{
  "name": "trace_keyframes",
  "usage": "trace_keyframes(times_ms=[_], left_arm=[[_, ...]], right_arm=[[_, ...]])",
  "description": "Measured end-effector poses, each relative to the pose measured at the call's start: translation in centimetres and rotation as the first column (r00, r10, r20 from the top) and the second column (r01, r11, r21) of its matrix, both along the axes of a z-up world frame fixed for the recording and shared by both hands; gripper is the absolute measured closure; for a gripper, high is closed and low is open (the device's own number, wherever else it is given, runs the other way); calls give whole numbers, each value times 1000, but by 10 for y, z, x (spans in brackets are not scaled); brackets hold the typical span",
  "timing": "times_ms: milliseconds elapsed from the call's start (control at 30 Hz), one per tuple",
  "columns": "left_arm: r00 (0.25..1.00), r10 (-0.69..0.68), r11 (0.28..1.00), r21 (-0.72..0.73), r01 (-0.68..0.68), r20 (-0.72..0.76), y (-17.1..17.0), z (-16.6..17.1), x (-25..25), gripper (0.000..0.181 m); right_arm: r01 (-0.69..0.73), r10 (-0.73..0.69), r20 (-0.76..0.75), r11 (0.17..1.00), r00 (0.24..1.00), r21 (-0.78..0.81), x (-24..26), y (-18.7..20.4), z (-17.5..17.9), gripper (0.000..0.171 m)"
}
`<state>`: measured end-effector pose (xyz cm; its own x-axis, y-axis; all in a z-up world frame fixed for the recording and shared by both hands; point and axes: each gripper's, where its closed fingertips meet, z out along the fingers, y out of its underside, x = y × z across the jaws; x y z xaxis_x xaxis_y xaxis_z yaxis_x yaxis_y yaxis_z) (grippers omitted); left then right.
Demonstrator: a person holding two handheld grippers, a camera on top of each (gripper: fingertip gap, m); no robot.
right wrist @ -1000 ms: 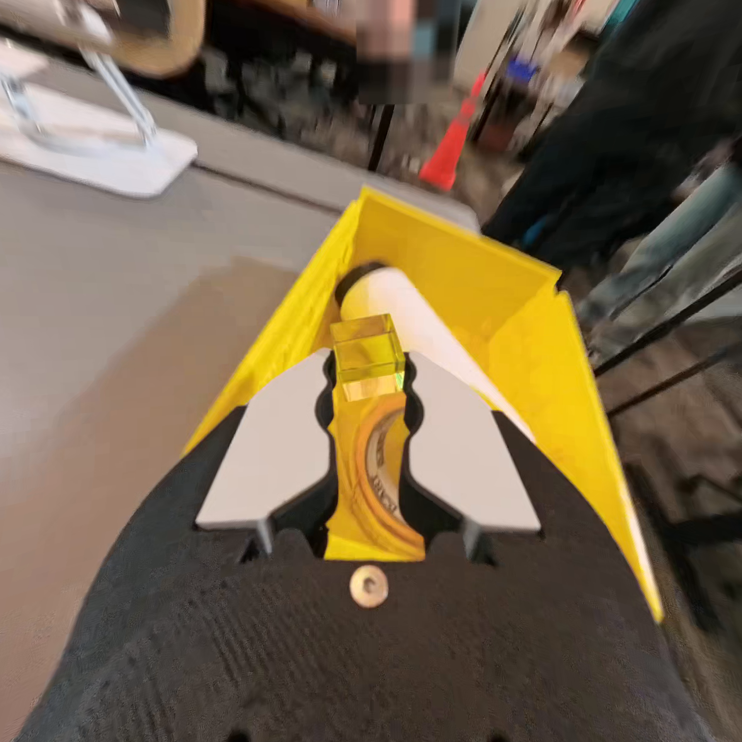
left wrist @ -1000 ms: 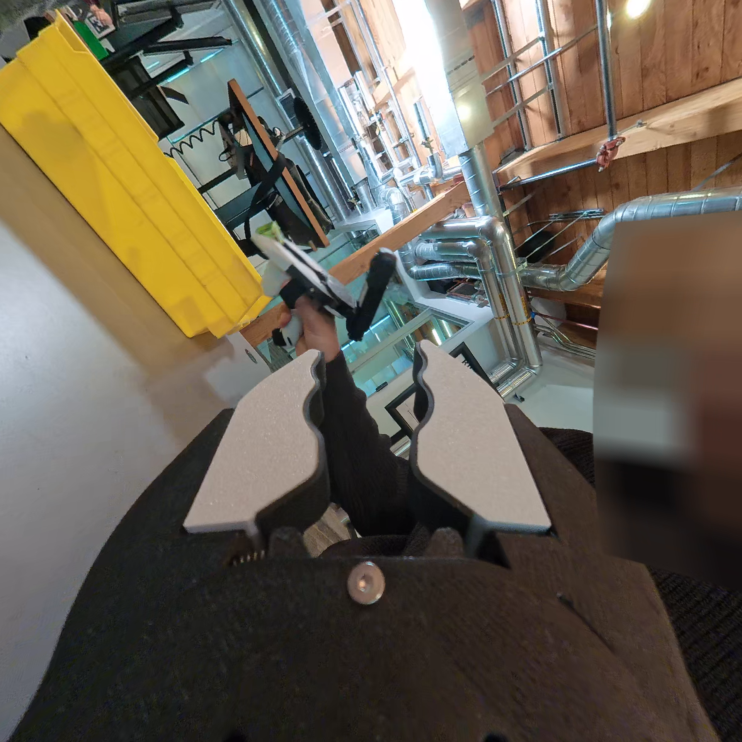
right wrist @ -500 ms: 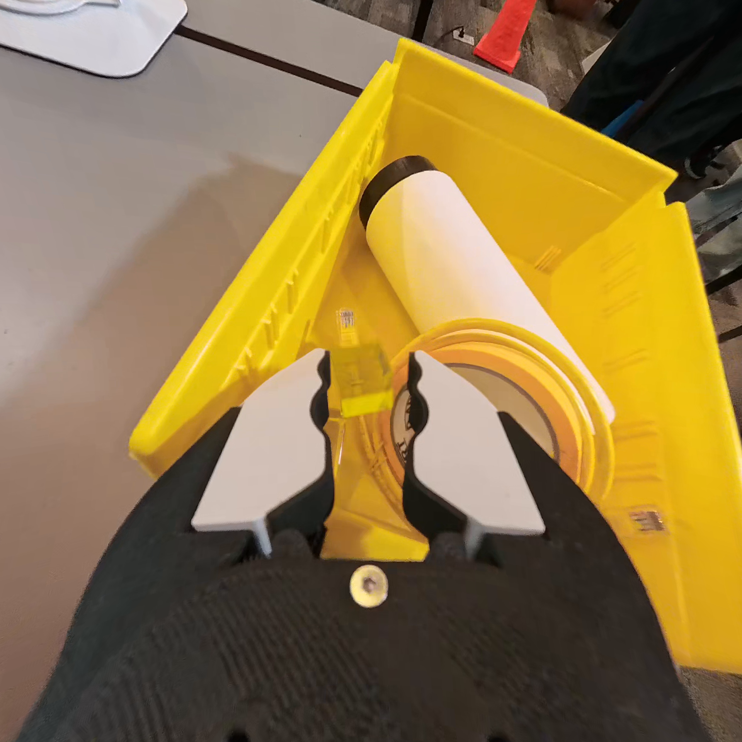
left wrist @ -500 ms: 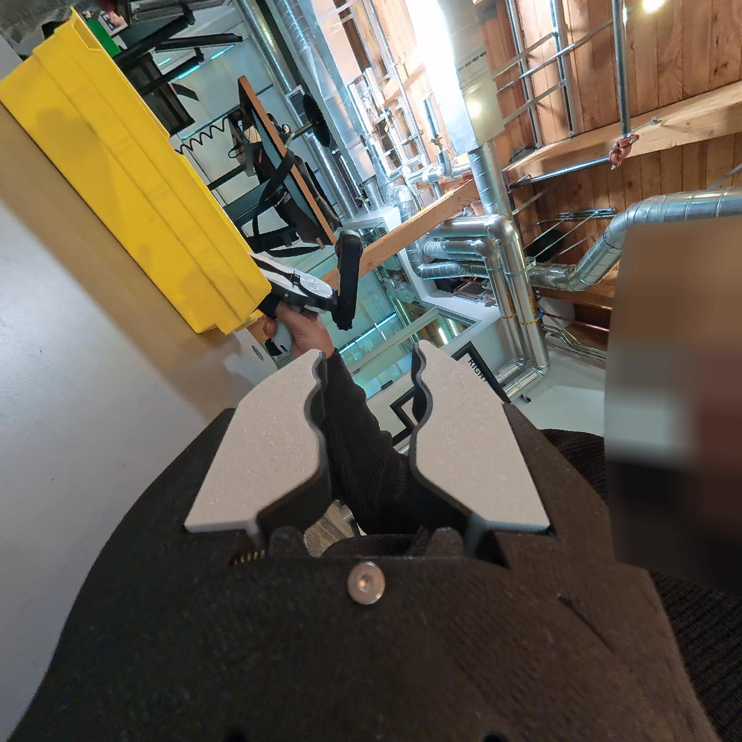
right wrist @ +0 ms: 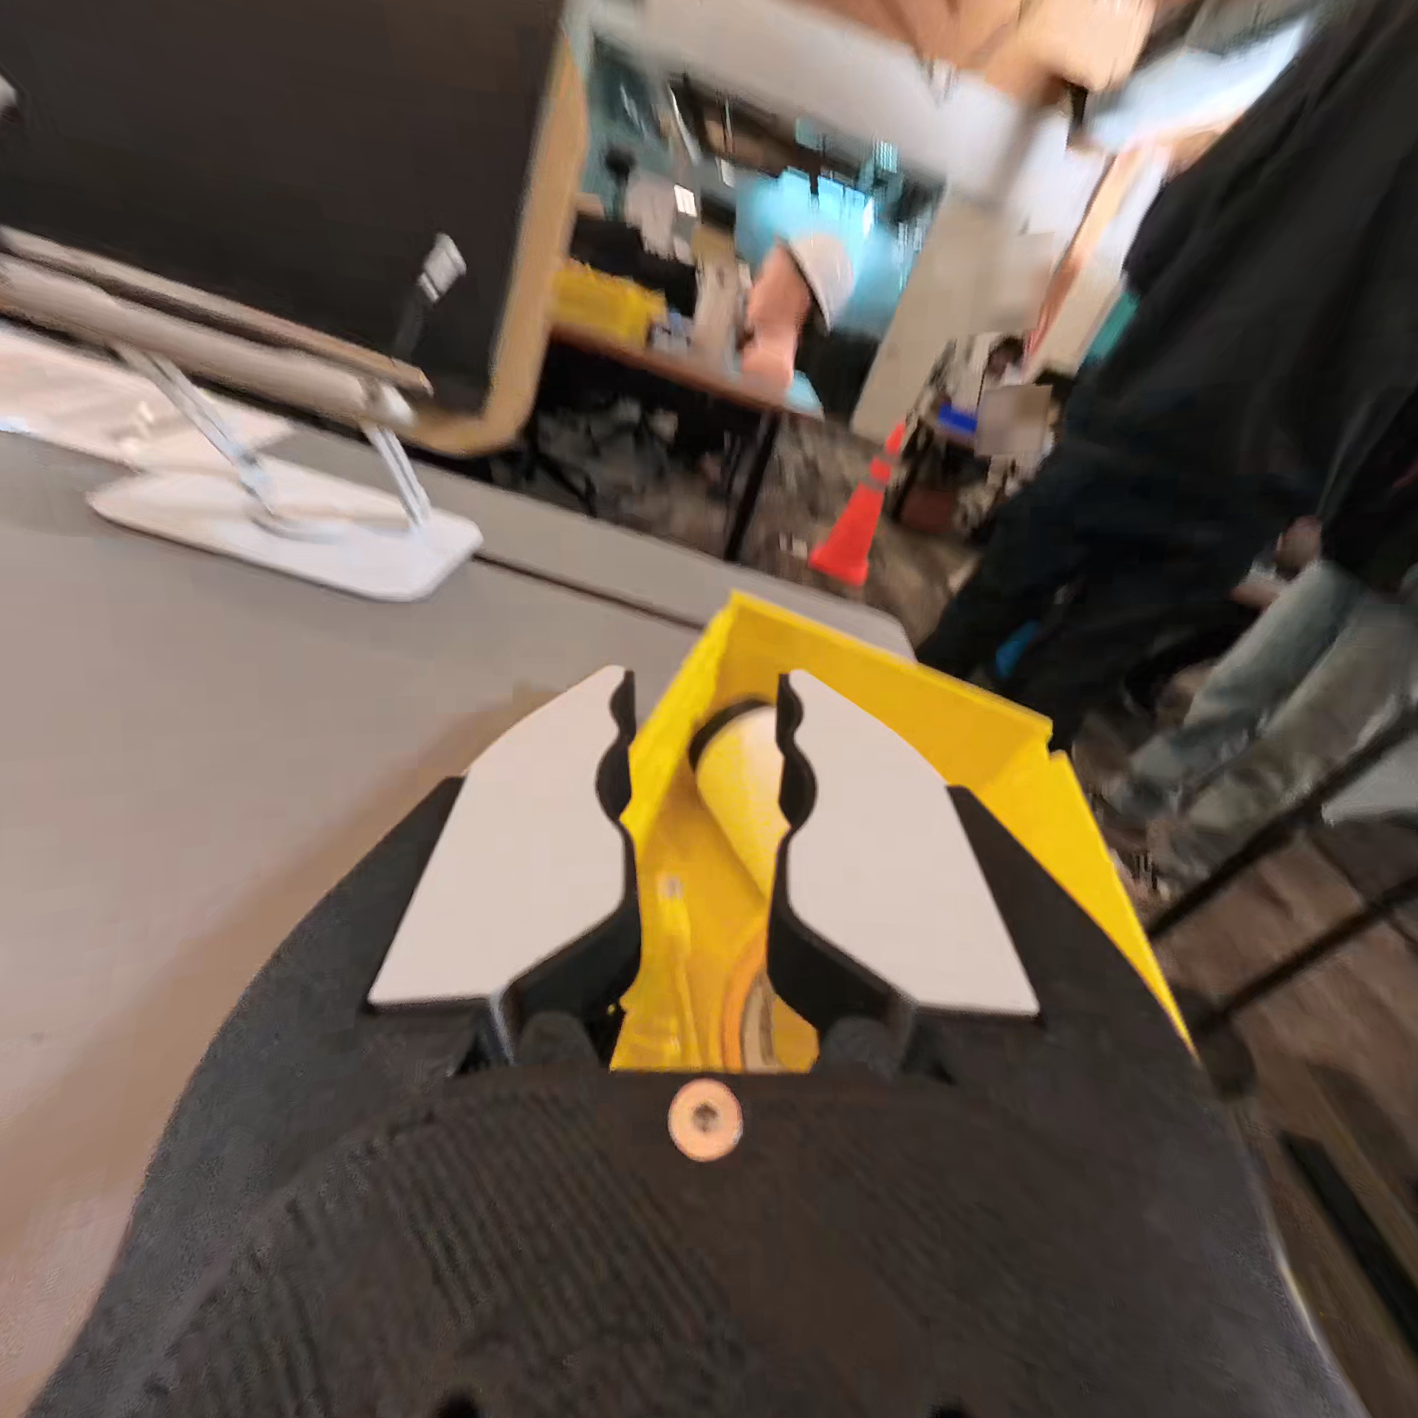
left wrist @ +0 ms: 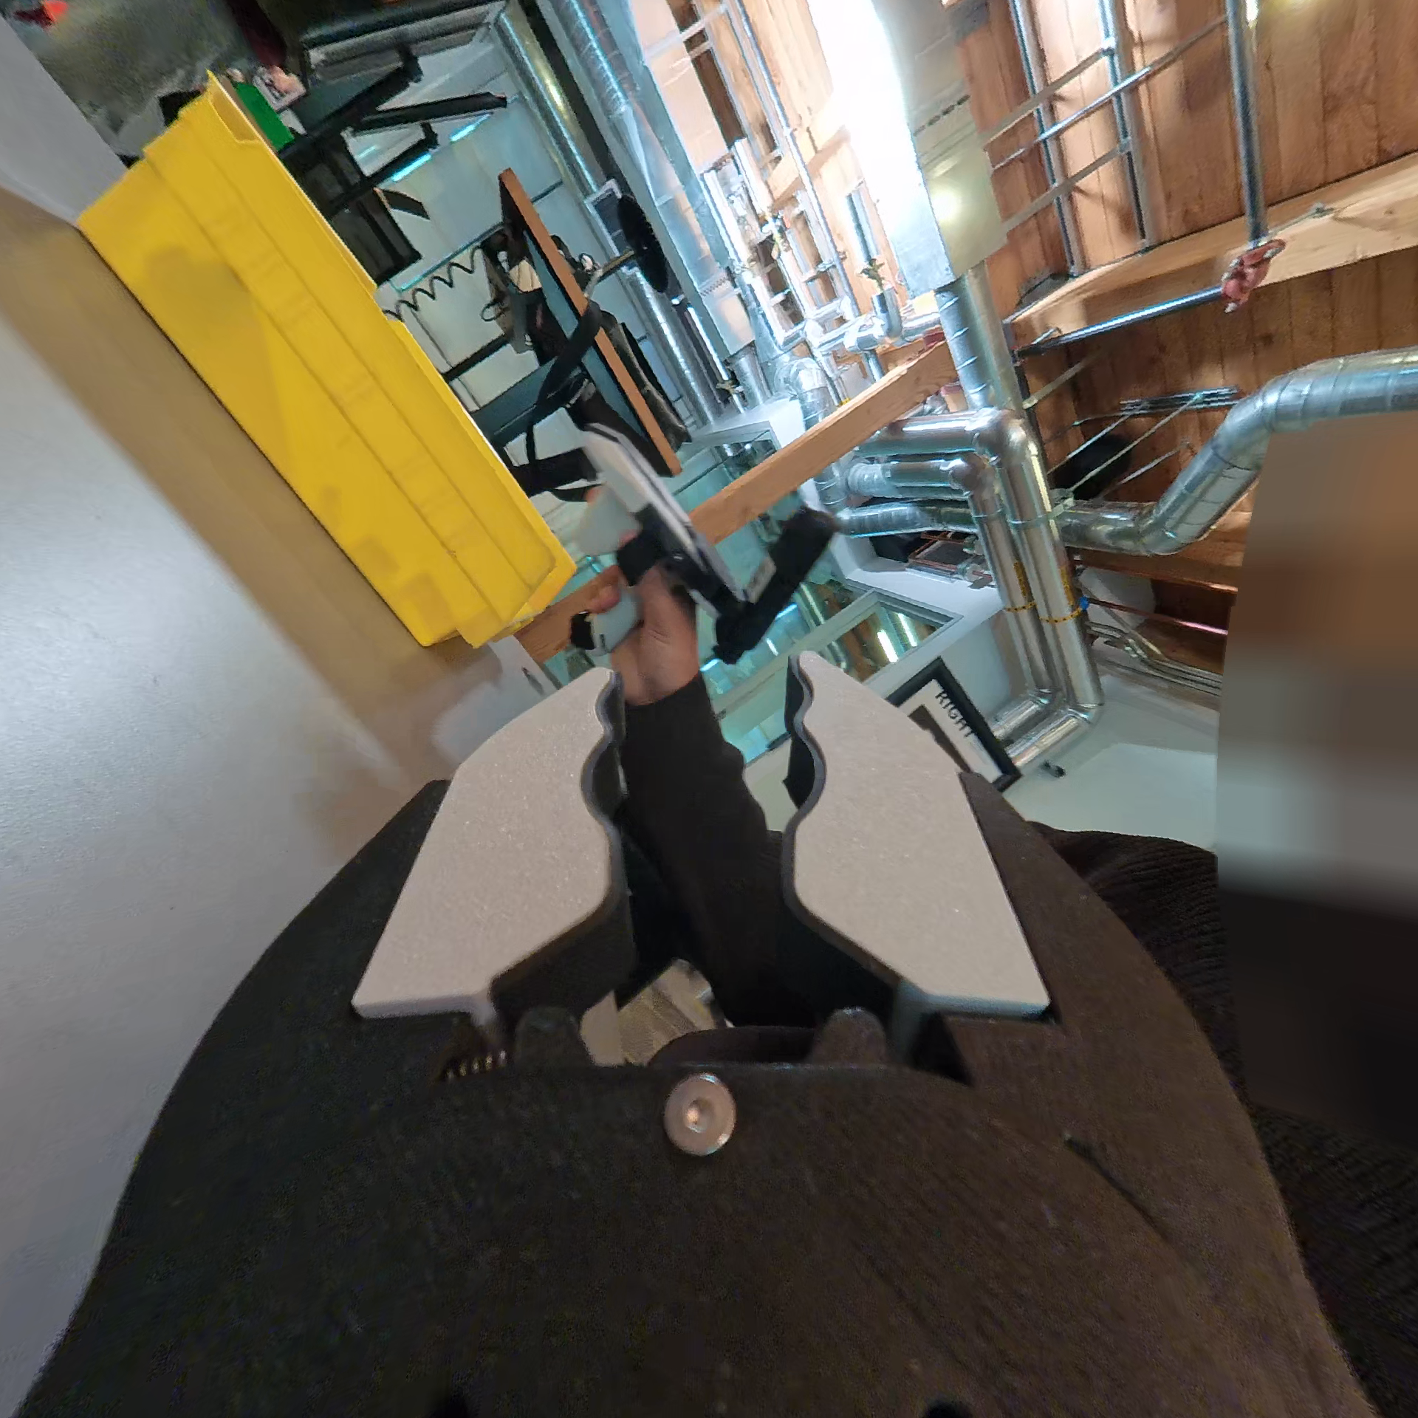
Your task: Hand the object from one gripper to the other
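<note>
My right gripper (right wrist: 704,690) is open and empty, held above the near end of a yellow bin (right wrist: 882,690). The small clear yellow cube it held earlier is not in view. In the bin lie a white cylinder with a black cap (right wrist: 737,760), a roll of yellow tape (right wrist: 756,1005) and a yellow cable plug (right wrist: 671,913). My left gripper (left wrist: 706,683) is open and empty, off to the side of the bin (left wrist: 307,368). The left wrist view shows a hand holding the right gripper's body (left wrist: 675,537) up beside the bin's end.
The bin stands on a grey table (right wrist: 230,729). A white laptop stand (right wrist: 307,537) is at the table's far left. Beyond the table are an orange cone (right wrist: 852,529) and a person in dark clothes (right wrist: 1151,537). The right wrist view is blurred.
My right gripper has opened wider and let go of the yellow cube, which has gone from view. It has lifted and tilted up from the bin. My left gripper stays open.
</note>
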<state>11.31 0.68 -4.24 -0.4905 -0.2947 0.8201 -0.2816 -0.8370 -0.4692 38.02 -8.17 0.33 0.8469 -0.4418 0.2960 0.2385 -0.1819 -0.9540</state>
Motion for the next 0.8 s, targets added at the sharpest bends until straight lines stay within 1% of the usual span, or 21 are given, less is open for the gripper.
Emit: trace_keyframes(times_ms=[100,133,200,267,333,400,467,567,667,733,800], left_arm=[[998,57,996,76,-55,-25,5,-4,2,139],[996,81,991,108,-77,-33,7,-5,3,138],[990,135,977,174,-125,-49,14,-7,3,136],[978,202,952,246,-182,-58,24,-7,3,136],[960,271,915,328,-236,-65,38,-2,-2,135],[937,345,861,417,-292,-56,57,11,-15,134],[897,441,784,495,-376,-16,84,33,-36,133],[792,608,641,557,-528,50,134,72,-84,135],[627,777,475,598,-645,59,186,94,-149,139],[512,859,378,650,-659,21,215,92,-195,139],[409,911,315,732,-604,-55,238,78,-241,138]], right_arm=[[-141,125,116,981,985,136,-49,10,37,137],[-196,175,128,965,976,172,-67,15,44,138],[-317,300,109,924,948,216,-105,29,48,138],[-424,420,67,878,905,221,-141,45,38,138],[-502,504,36,845,863,186,-170,61,19,139],[-562,564,11,819,825,116,-193,74,-3,141],[-599,599,20,800,801,37,-209,80,-18,141],[-596,594,93,803,799,-16,-214,80,-21,144],[-599,597,83,801,798,-4,-214,80,-21,146],[-603,602,53,798,797,-1,-213,81,-24,146],[-605,605,29,796,796,-6,-212,83,-29,147]])
